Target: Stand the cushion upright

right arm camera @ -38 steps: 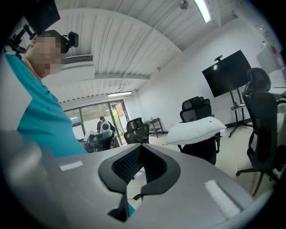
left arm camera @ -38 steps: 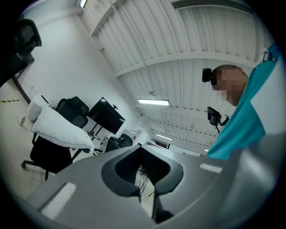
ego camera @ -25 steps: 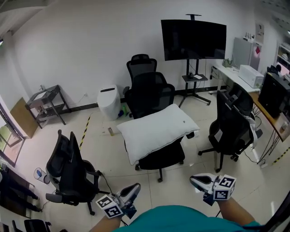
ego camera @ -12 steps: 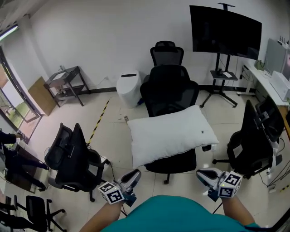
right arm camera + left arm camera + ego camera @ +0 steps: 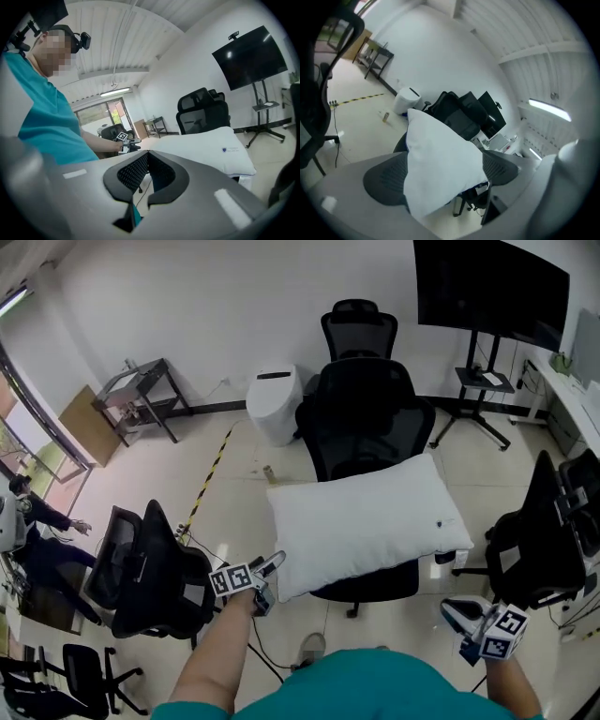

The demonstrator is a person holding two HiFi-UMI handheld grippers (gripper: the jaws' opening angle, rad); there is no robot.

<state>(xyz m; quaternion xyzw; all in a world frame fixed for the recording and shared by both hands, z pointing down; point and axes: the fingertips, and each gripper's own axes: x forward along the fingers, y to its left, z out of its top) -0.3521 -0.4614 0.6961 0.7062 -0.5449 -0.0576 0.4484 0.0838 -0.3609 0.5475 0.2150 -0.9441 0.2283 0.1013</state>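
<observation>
A white cushion [image 5: 366,521] lies flat on the seat of a black office chair [image 5: 366,423] in the middle of the head view. My left gripper [image 5: 274,562] is stretched out to the cushion's near left corner. In the left gripper view its jaws are opening, and the cushion's corner [image 5: 440,164] sits between the dark pads [image 5: 386,185], which do not squeeze it. My right gripper [image 5: 454,609] hangs low at the right, apart from the cushion. In the right gripper view it [image 5: 148,154] is shut with nothing in it, and the cushion [image 5: 206,145] lies beyond.
Black office chairs stand at the left [image 5: 150,573] and at the right [image 5: 544,549]. Behind the cushion are a white bin [image 5: 274,404], a metal rack [image 5: 141,395] and a screen on a stand [image 5: 492,287]. Striped tape [image 5: 211,479] crosses the floor.
My left gripper has gone from beside my body out to the cushion's near corner, and its jaws have spread. The right gripper has slid rightward and lower. The head view has swung left.
</observation>
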